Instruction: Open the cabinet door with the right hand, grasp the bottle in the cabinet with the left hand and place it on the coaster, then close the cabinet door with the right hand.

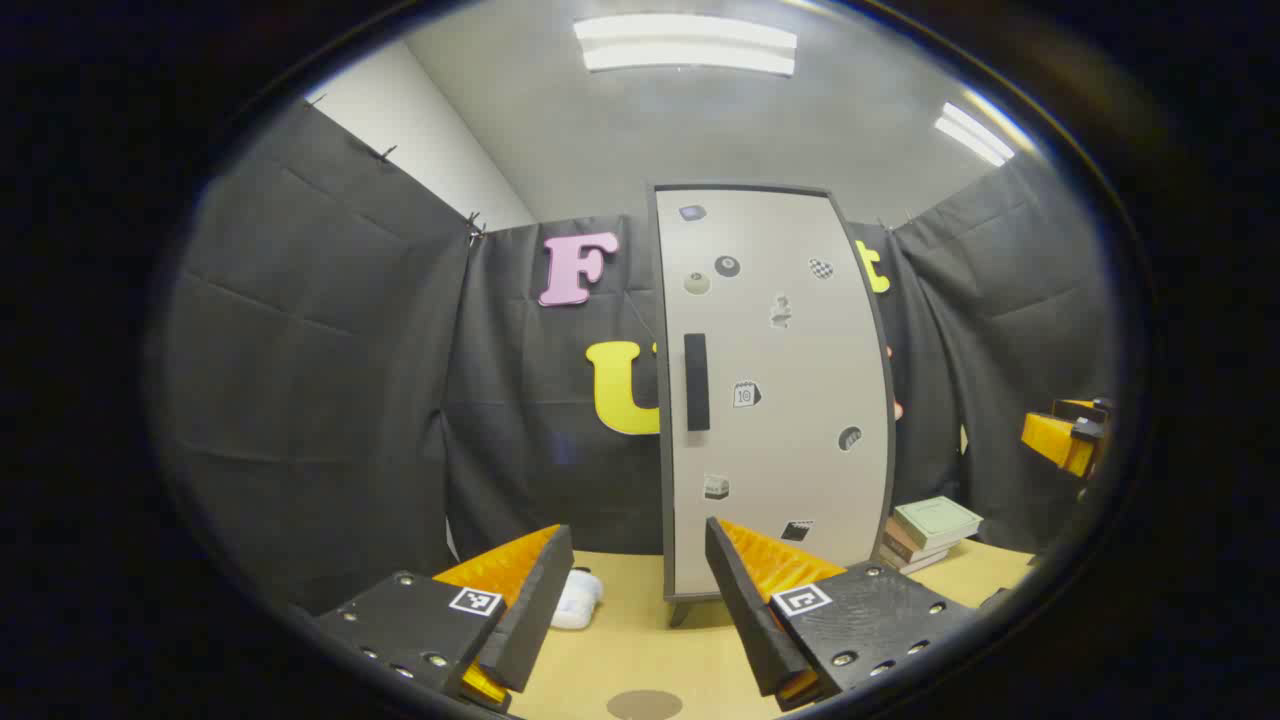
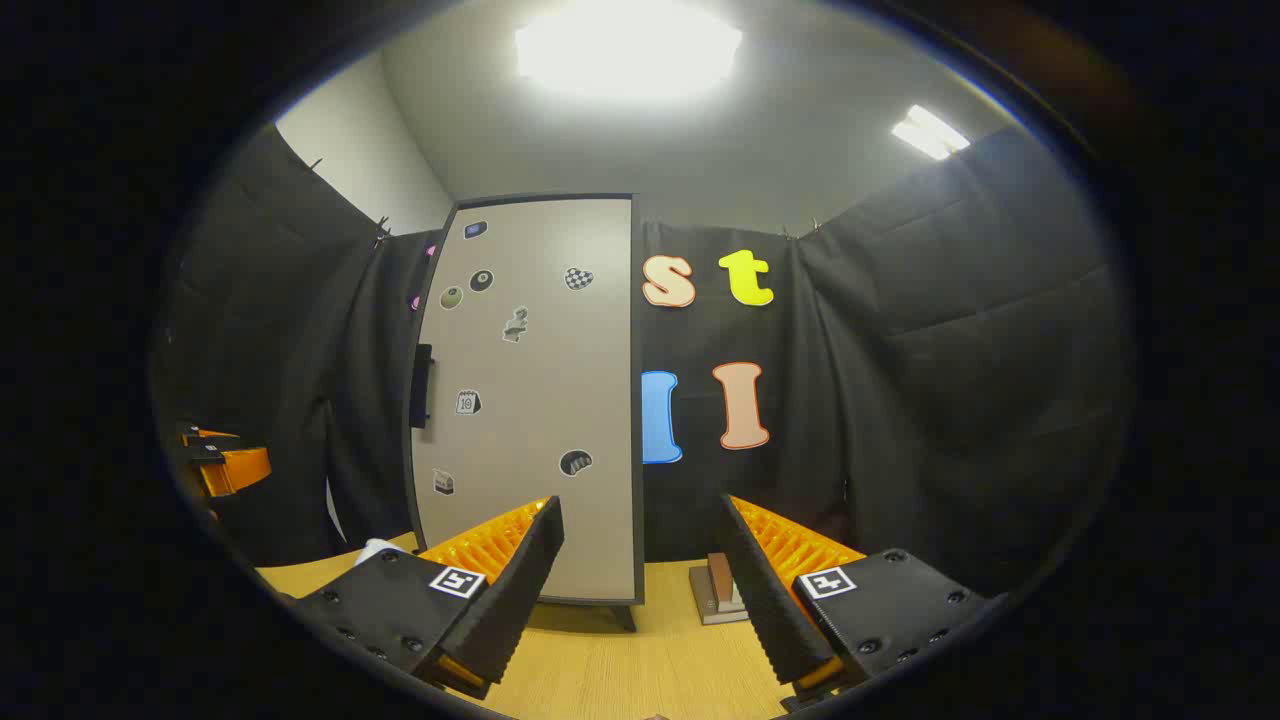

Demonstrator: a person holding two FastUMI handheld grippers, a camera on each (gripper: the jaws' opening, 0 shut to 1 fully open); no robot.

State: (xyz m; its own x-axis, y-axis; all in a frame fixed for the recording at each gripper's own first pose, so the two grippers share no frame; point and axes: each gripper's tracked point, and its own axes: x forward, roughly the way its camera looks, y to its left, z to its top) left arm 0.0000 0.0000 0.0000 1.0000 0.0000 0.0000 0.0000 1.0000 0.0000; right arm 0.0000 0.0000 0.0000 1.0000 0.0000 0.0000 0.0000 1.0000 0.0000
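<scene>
Cabinet [image 1: 775, 400]: upright at the back of the table [image 1: 640, 640].
Books [image 1: 930, 530]: stacked right of the cabinet.
Coaster [image 1: 645, 705]: on the table before the cabinet.

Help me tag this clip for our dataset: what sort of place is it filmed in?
Most likely a staged recording booth, not a real home: black cloth walls hang around a wooden table carrying a small cabinet with a closed door, a stack of books beside it, under ceiling strip lights.
</scene>
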